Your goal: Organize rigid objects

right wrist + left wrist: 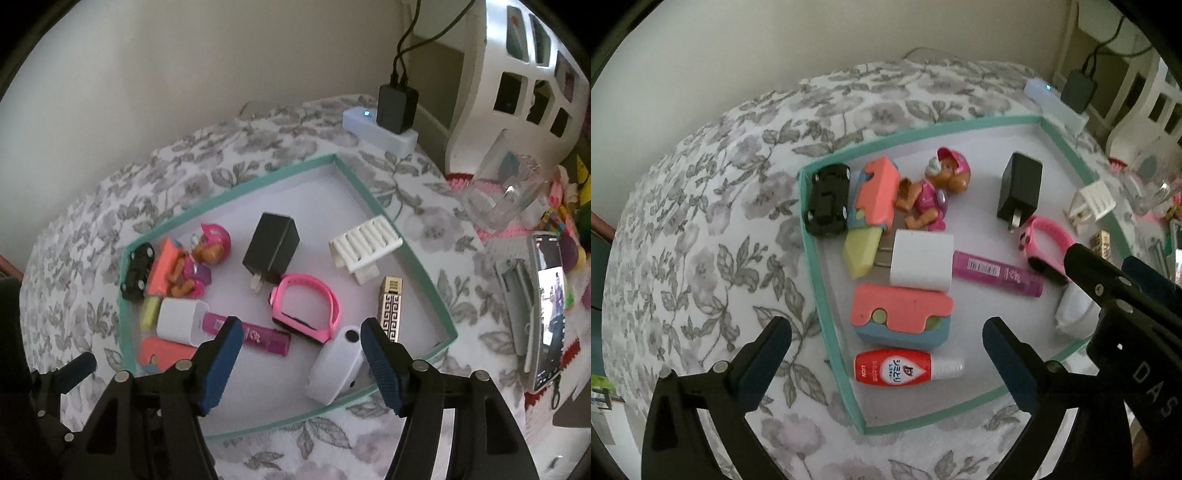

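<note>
- on the floral-cloth surface point(713, 229), a shallow teal-rimmed tray point(812, 258) holds nearly all the small things.
- left gripper point(886, 354) hangs over the tray's near-left corner, jaws wide apart, nothing between them; the red-and-white bottle point(897, 369) lies just ahead of its tips.
- right gripper point(299, 354) hangs over the near right part of the tray, jaws apart, clamped on nothing; a white case point(334, 369) lies tilted between the tips, right pad close to it, contact not clear.
- two coral-and-blue blocks: one point(901, 317) near the bottle, one point(875, 192) leaning by the black toy car point(829, 199) in the far-left corner.
- pink pup figure point(931, 192) lies beside the far block.
- black plug adapter point(1019, 192) stands mid-tray; white adapter point(921, 262) on its side, touching the purple tube point(997, 273).
- pink wristband point(304, 308) just beside the black adapter.
- white slatted piece point(364, 247) by the right rim; gold patterned box point(389, 310) near it.
- yellow eraser-like piece point(860, 251) under the far block.
</note>
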Action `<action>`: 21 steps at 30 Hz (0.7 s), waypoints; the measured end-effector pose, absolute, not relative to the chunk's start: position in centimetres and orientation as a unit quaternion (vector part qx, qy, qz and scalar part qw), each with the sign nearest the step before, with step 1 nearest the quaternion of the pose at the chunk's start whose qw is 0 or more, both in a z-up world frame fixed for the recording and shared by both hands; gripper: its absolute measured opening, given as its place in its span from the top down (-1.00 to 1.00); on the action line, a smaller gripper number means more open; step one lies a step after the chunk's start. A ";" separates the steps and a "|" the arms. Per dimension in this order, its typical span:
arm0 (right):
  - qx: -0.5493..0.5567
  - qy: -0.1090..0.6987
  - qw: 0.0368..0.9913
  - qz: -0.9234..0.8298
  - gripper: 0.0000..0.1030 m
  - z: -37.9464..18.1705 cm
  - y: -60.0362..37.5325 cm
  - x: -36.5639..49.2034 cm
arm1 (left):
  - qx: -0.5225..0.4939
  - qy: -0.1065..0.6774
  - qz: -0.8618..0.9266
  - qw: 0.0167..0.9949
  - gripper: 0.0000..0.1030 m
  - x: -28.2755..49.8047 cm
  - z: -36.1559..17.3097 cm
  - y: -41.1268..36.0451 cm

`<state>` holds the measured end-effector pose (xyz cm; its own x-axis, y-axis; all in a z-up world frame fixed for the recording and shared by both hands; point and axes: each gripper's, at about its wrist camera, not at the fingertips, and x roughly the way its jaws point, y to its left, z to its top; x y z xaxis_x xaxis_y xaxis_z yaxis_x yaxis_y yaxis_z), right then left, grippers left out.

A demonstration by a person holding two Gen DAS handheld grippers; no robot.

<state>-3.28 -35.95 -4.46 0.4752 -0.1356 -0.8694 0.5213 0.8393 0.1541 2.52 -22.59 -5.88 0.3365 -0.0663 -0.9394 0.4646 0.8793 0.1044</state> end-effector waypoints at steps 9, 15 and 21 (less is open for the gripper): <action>0.219 0.464 0.833 -0.207 -0.36 -4.5 -36.5 -3.6 | 0.130 0.560 -0.117 0.810 -1.00 4.6 -5.4 -19.8; 0.210 0.478 0.830 -0.199 -0.37 -5.2 -35.9 -3.3 | 0.081 0.570 -0.064 0.815 -1.00 6.2 -5.5 -16.6; 0.194 0.489 0.828 -0.194 -0.67 -5.8 -35.2 -2.8 | 0.042 0.576 -0.023 0.816 -1.00 7.8 -5.7 -13.6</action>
